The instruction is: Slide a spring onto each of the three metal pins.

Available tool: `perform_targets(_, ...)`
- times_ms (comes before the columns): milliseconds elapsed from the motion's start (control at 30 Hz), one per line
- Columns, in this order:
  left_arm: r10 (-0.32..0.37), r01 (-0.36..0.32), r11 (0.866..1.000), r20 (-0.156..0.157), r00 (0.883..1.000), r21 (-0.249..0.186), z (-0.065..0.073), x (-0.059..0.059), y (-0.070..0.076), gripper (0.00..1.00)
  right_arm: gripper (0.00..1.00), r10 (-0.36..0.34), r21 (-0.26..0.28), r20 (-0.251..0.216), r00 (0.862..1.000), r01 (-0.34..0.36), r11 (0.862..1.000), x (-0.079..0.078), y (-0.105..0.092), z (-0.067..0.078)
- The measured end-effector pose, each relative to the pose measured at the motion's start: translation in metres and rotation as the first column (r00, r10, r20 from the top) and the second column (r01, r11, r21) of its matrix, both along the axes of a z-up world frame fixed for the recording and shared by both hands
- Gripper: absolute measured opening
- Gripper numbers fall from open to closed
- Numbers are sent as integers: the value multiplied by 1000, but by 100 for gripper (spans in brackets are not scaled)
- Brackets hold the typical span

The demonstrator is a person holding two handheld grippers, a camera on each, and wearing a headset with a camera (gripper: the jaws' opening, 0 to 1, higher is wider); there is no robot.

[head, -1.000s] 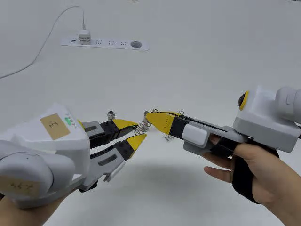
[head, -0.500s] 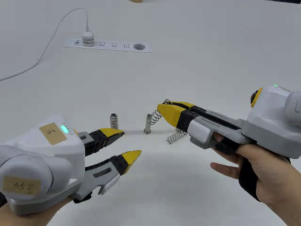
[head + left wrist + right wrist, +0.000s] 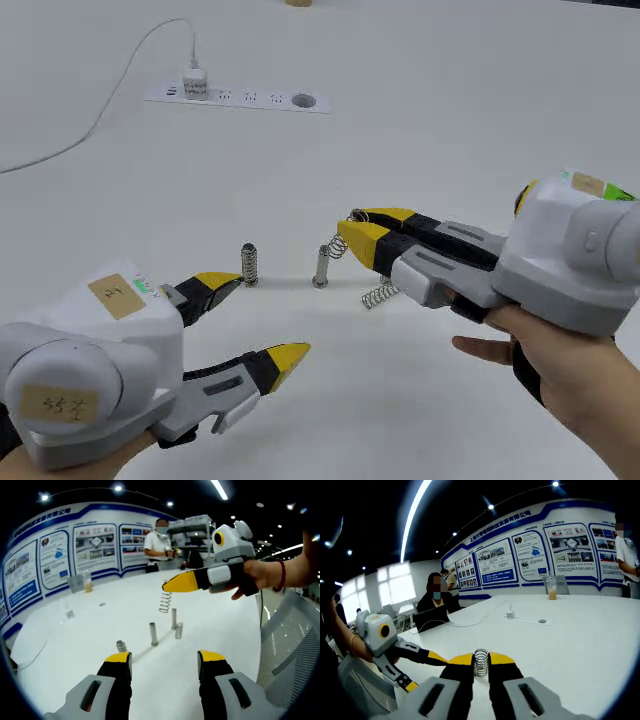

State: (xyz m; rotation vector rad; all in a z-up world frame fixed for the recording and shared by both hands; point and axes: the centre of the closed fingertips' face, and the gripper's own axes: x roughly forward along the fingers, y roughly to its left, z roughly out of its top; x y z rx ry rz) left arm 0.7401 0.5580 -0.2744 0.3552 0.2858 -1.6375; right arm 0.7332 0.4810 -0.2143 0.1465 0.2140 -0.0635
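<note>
Two tools face each other: right tool (image 3: 346, 225) pinches a spring (image 3: 335, 246); left tool (image 3: 270, 315) gapes wide, empty.

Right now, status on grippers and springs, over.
Right gripper shut on spring, close to bare pin, not on. Left gripper open. Nearby pin already sprung. Nothing blocking.

Left gripper (image 3: 270, 314) low at the near left, jaws spread wide apart, yellow tips pointing forward and rightward, right gripper (image 3: 348, 228) gripped in the right hand (image 3: 540, 360), reaching in from the right, jaws pinched on a spring (image 3: 335, 246), tips aimed leftward
</note>
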Motion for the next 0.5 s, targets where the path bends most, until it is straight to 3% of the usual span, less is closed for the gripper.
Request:
perform_targets(233,7,-7,1000,5,1000,13,-4,1,2,61,11,2,-79,-36,999,-5,997,13,-5,-11)
perform_targets(500,20,-20,1000,-4,1000,9,-3,4,2,66,11,-7,-98,-66,998,0,995,21,-12,-23)
